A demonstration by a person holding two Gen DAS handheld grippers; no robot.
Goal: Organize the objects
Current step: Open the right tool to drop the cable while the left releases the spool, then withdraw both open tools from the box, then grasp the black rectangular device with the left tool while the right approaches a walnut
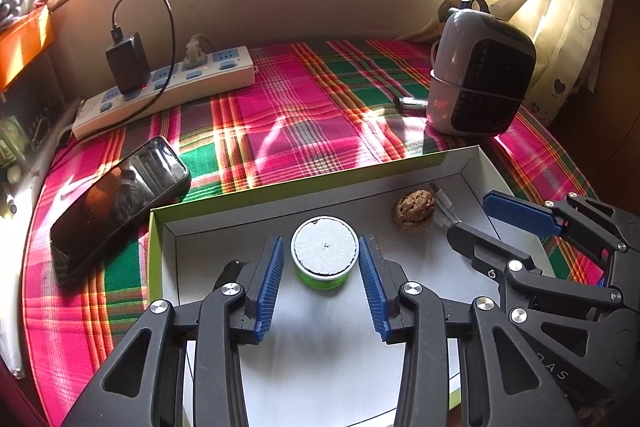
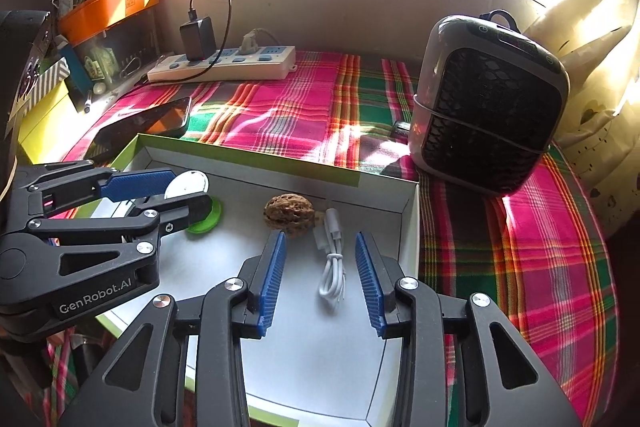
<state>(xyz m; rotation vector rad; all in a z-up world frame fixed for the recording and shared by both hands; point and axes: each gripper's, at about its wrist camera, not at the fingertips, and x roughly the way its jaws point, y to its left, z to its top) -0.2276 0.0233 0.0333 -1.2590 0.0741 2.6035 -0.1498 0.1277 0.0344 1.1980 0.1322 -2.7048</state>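
Note:
A shallow white box with green outer sides (image 1: 320, 187) (image 2: 248, 157) lies on a plaid cloth. Inside it stands a small green round container with a white top (image 1: 324, 255) (image 2: 208, 221). My left gripper (image 1: 321, 243) (image 2: 190, 189) straddles it, open, its blue pads a sliver off each side. A brown walnut (image 1: 416, 211) (image 2: 288, 213) rests further right in the box. A coiled white cable (image 2: 332, 267) (image 1: 442, 203) lies on the box floor between the jaws of my right gripper (image 2: 320, 237) (image 1: 470, 217), which is open and not touching it.
A black phone (image 1: 120, 203) (image 2: 152, 121) lies left of the box. A white power strip with a charger (image 1: 168, 87) (image 2: 224, 65) sits at the back left. A grey heater-like appliance (image 1: 480, 75) (image 2: 492, 115) stands at the right, a small dark object (image 1: 408, 103) beside it.

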